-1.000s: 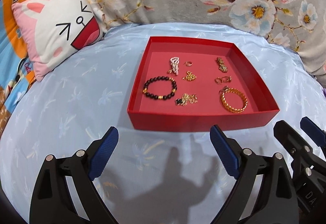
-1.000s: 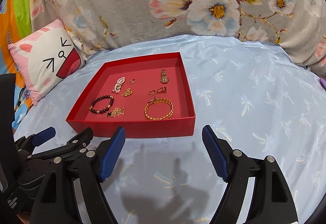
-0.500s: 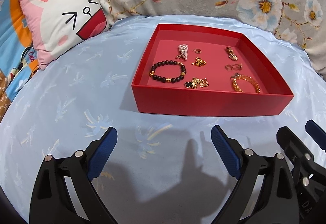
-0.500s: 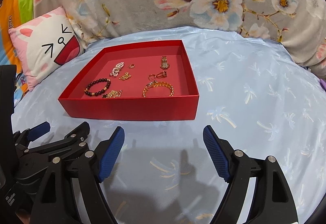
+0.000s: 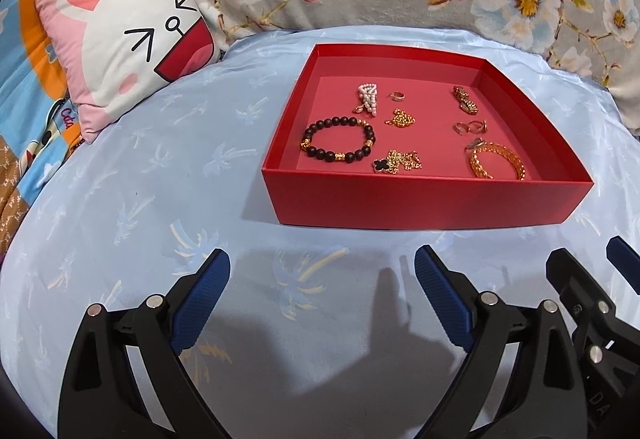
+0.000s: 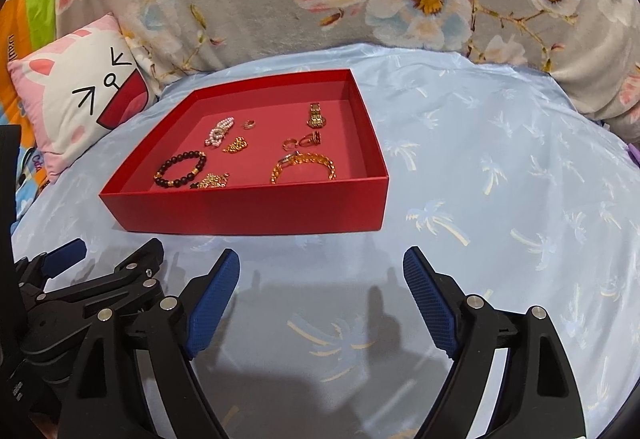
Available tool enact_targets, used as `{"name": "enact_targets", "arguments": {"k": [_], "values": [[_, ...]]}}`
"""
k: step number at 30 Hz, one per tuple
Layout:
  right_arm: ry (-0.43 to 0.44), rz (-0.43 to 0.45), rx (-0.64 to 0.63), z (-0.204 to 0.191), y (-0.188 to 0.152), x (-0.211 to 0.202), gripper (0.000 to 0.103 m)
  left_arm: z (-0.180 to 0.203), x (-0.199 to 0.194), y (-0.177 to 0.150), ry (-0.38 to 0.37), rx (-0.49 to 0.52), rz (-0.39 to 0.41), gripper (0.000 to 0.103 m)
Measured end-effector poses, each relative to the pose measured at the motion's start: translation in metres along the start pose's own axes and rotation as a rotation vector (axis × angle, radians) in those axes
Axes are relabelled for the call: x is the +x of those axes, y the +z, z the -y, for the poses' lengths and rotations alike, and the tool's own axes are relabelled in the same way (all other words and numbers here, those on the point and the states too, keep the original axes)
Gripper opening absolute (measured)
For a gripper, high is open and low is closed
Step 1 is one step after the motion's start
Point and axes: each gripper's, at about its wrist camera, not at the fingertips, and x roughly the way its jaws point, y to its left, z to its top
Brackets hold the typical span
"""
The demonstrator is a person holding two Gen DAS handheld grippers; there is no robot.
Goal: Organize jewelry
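— Why do both tools hang back from the shallow red cardboard tray [image 5: 424, 201]?

— My guess is they want the whole tray in view. The left tool [image 5: 322, 299] and the right tool [image 6: 321, 297] each stand spread wide with nothing between the blue pads, low over the pale blue palm-print bedsheet [image 6: 500, 167].

— And the jewelry?

— All inside the tray, laid apart: a dark beaded bracelet with gold spacers [image 5: 338, 139], a gold chain-link bangle [image 5: 496, 161], a pearl cluster piece [image 5: 368, 97], a gold chain with a black clover charm [image 5: 398, 161]. That spacing would fit a finished sorting, or pieces laid out awaiting it.

— Anything unclear?

— The tray's near wall cuts off the bangle's lower edge, and the small gold rings [image 5: 471, 126] are too tiny to tell whether they're rings or earrings.
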Motion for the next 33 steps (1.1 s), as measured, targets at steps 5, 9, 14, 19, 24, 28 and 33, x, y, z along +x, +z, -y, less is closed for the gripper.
{"name": "enact_targets", "arguments": {"k": [5,9,14,19,24,28,33], "values": [[-0.018,-0.013,-0.005,-0.0011,0.0002,0.0024,0.082,0.0008,0.0030,0.0000,0.020,0.006,-0.014,0.091],[-0.026,-0.012,-0.008,-0.0017,-0.0004,0.0021,0.082,0.0014,0.0025,-0.0003,0.033,0.008,-0.009,0.091],[-0.037,-0.003,-0.013,-0.0024,-0.0010,0.0006,0.082,0.0013,0.0019,-0.0004,0.033,0.007,-0.008,0.091],[-0.036,0.003,-0.013,-0.0020,-0.0008,-0.0005,0.082,0.0018,0.0010,-0.0003,0.036,0.007,-0.001,0.091],[-0.038,0.005,-0.015,-0.0029,-0.0009,-0.0010,0.082,0.0019,0.0009,-0.0006,0.038,0.007,0.001,0.091],[-0.041,0.012,-0.017,-0.0031,-0.0007,-0.0022,0.082,0.0016,-0.0001,-0.0007,0.037,0.006,0.007,0.091],[-0.041,0.013,-0.016,-0.0029,-0.0007,-0.0028,0.082,0.0019,-0.0012,-0.0007,0.041,0.006,0.011,0.091]]}}
